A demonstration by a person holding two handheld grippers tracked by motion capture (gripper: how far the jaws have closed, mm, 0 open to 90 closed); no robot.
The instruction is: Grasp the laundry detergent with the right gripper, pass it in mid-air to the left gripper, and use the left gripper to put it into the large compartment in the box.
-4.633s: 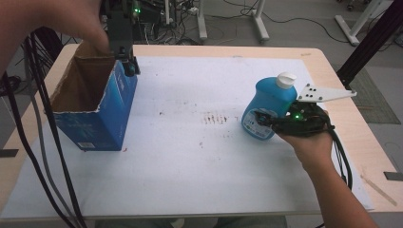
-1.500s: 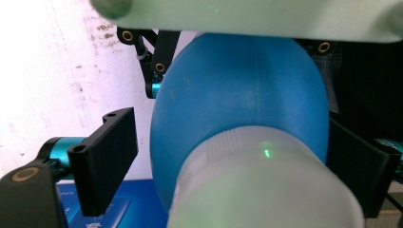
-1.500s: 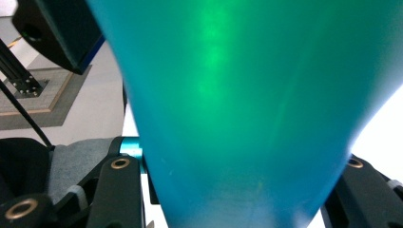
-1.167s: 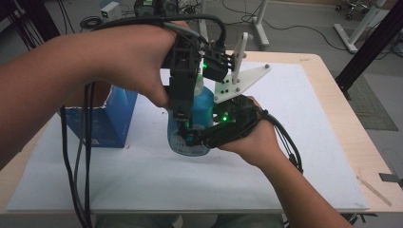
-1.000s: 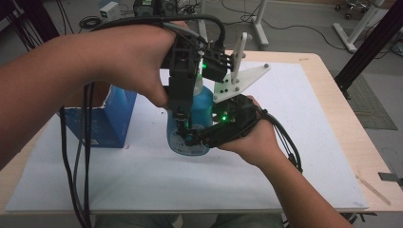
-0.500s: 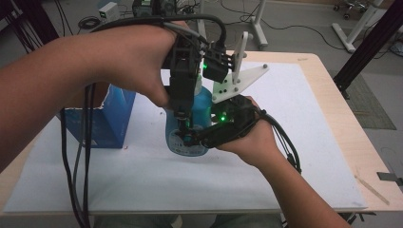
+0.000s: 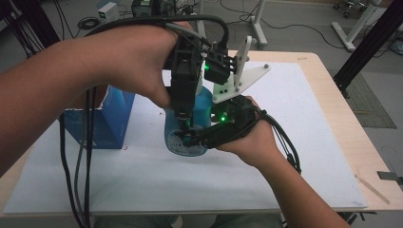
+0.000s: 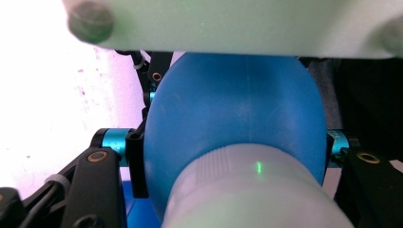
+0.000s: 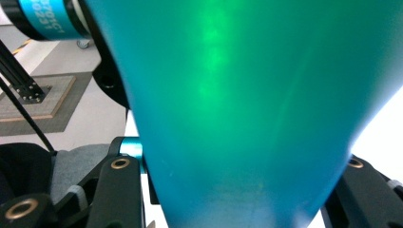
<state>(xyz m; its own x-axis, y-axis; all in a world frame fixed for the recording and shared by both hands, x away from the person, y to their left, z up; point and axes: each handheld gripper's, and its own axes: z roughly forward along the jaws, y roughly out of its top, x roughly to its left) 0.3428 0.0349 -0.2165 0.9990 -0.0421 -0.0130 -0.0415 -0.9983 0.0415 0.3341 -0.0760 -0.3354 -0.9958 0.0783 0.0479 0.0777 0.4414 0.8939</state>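
In the high view, the blue bottle (image 7: 190,137) stands upright on the white sheet covering the surface (image 7: 285,190), near its middle and just right of an open blue box (image 7: 107,126). The left tongs (image 7: 182,124) come down from above, pointing at the sheet, and reach over the bottle's upper part; their jaws have just been closing, with the bottle between them. The right tongs (image 7: 187,139) come in level from the right and clamp the bottle's lower body, the right hand (image 7: 249,137) wrapped around them behind it. In the left gripper view, the bottle (image 8: 237,123) is seen from above, its white cap (image 8: 252,190) close to the camera and its blue shoulder spreading between the two black jaws, which press against it on either side. In the right gripper view, the bottle (image 9: 237,109) stands close up between the jaws, its blue wall widening upward, and both jaws sit tight against its sides low down, so these tongs hold it firmly.
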